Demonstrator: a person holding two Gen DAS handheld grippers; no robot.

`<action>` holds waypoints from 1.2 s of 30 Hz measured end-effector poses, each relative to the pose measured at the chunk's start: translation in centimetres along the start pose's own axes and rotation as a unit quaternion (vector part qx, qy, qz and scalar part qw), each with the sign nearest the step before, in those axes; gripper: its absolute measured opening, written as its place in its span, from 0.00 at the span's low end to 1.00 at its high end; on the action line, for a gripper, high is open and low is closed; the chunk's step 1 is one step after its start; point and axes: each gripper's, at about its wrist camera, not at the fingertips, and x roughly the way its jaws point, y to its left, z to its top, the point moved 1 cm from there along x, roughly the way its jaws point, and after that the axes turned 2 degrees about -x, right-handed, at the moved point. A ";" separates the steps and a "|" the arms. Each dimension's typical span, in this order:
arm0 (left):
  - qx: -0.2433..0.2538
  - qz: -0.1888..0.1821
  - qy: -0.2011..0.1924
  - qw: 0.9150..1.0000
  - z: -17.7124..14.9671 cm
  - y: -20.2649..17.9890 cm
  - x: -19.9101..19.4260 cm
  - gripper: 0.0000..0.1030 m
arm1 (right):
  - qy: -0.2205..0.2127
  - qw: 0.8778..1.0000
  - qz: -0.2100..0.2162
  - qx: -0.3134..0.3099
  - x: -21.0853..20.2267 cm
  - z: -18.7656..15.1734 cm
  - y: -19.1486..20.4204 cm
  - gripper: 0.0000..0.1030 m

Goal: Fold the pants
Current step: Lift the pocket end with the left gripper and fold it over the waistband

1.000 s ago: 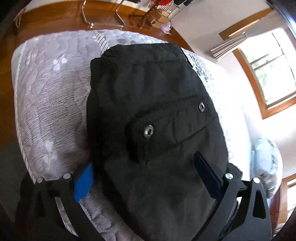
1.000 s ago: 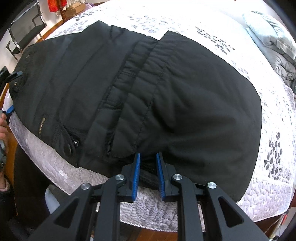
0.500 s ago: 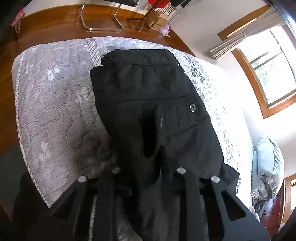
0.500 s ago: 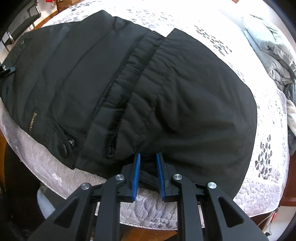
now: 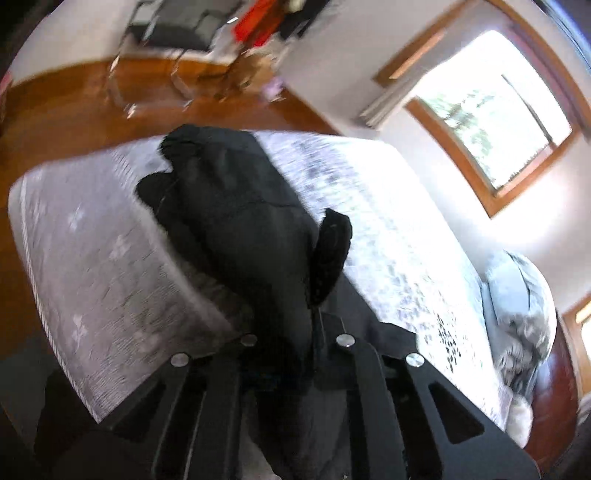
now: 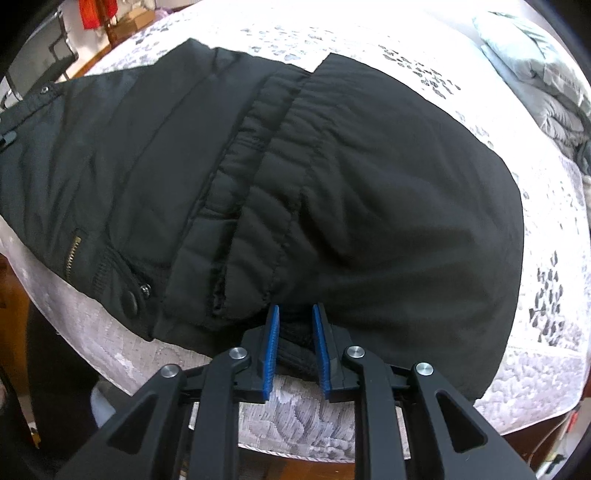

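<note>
Pants (image 6: 332,184) lying crosswise ahead of right gripper (image 6: 295,332), clamped on near hem; left gripper (image 5: 280,332) clenched on raised end, fold axis running L-R.

Bed (image 6: 546,384): quilted cover, bare in a strip along the near edge and a wide band beyond and to the right of the black pants (image 6: 369,192), which take up most of the middle. Bedding pile (image 6: 546,66): bunched grey, closes off the far right corner. Left wrist view, blurred: open mattress surface (image 5: 92,258) left of the lifted cloth; wooden floor (image 5: 74,110) beyond, with a chair (image 5: 166,33) and clutter by the wall.
</note>
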 end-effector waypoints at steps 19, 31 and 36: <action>0.276 -0.041 -0.016 0.960 -7.2 -11.2 -1.6 0.09 | -0.080 0.981 0.128 0.120 -1.8 -2.3 -9.0 0.30; 0.405 -0.041 0.027 0.913 -13.3 -13.8 -0.3 0.11 | -0.104 0.964 0.164 0.182 -2.4 -4.5 -13.3 0.31; 0.435 -0.033 0.039 0.899 -15.0 -14.3 0.1 0.12 | -0.119 0.961 0.164 0.189 -3.7 -4.9 -14.1 0.31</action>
